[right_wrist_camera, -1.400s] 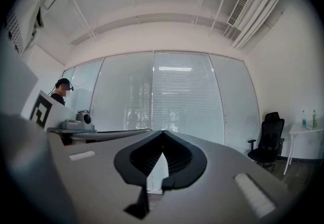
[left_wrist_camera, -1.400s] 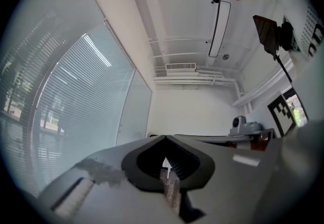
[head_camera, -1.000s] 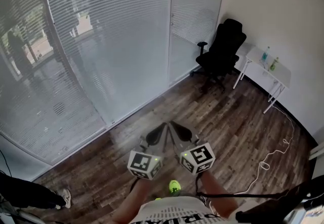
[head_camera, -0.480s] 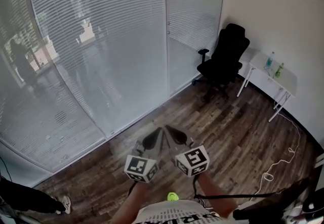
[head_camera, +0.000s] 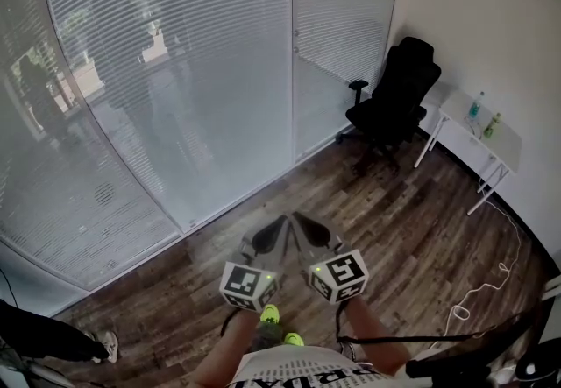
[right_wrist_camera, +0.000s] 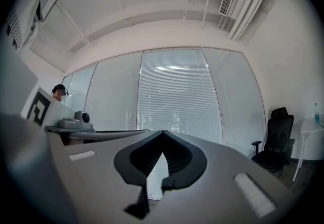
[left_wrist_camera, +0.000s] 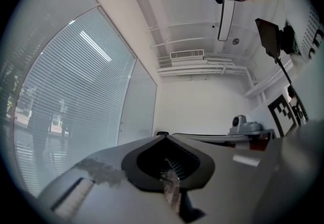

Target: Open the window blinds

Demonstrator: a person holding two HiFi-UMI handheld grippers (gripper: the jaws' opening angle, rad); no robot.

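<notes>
Carried forward since the earlier frame, the left gripper (head_camera: 279, 225) and right gripper (head_camera: 300, 222) are held side by side, each with jaws clenched on nothing. The window blinds (head_camera: 175, 71) hang lowered well ahead, untouched. Figures behind the slats are only dimly made out.

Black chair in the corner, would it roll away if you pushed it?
Probably yes: the black chair looks like an office chair on a spread base, and it stands on a smooth wood floor. Its back is tall, so a push high up might tip it a bit instead of sliding it.
</notes>
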